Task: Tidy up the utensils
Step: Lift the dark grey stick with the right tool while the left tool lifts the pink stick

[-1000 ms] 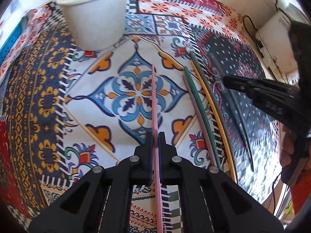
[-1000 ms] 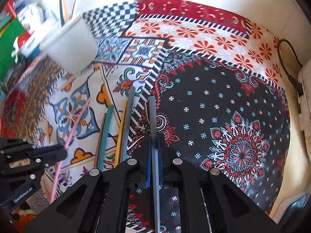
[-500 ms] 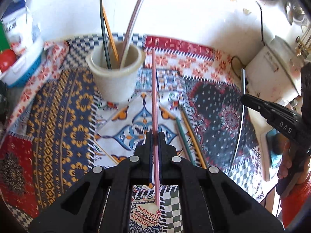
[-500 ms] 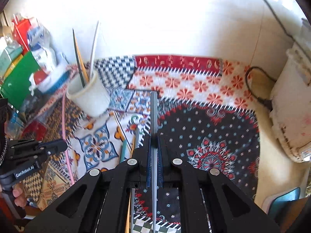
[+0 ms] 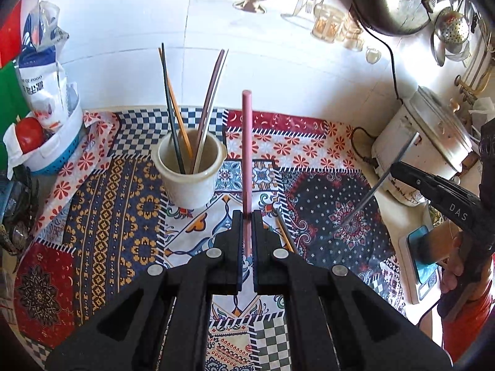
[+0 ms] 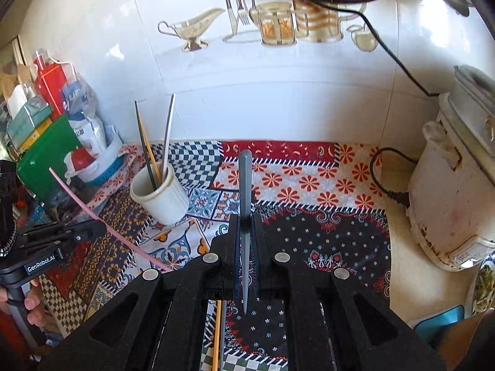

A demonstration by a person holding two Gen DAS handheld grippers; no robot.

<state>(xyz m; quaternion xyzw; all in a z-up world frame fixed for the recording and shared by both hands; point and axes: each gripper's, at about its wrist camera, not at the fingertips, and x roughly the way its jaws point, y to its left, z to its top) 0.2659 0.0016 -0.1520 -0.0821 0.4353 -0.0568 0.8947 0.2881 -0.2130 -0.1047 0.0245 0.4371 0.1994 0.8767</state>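
Both chopsticks are up off the cloth now. A second ago they lay flat on the patterned tablecloth (image 5: 117,216); now each one hangs in the air, and the cream holder cup (image 5: 188,170) has come into full view ahead of me. My left gripper (image 5: 246,216) is clamped tight on the pink chopstick (image 5: 246,142), a smooth matte rod with a blunt round end, poking up just right of the cup. My right gripper (image 6: 246,219) is pinched on the grey chopstick (image 6: 246,191), slim, faceted, tapering to a point below the jaws. So I judge the pick-up done and the drop into the cup next. The cup looks like glazed ceramic, thick-rimmed, with several thin sticks already leaning inside. More chopsticks (image 5: 284,232) lie on the cloth beneath me.
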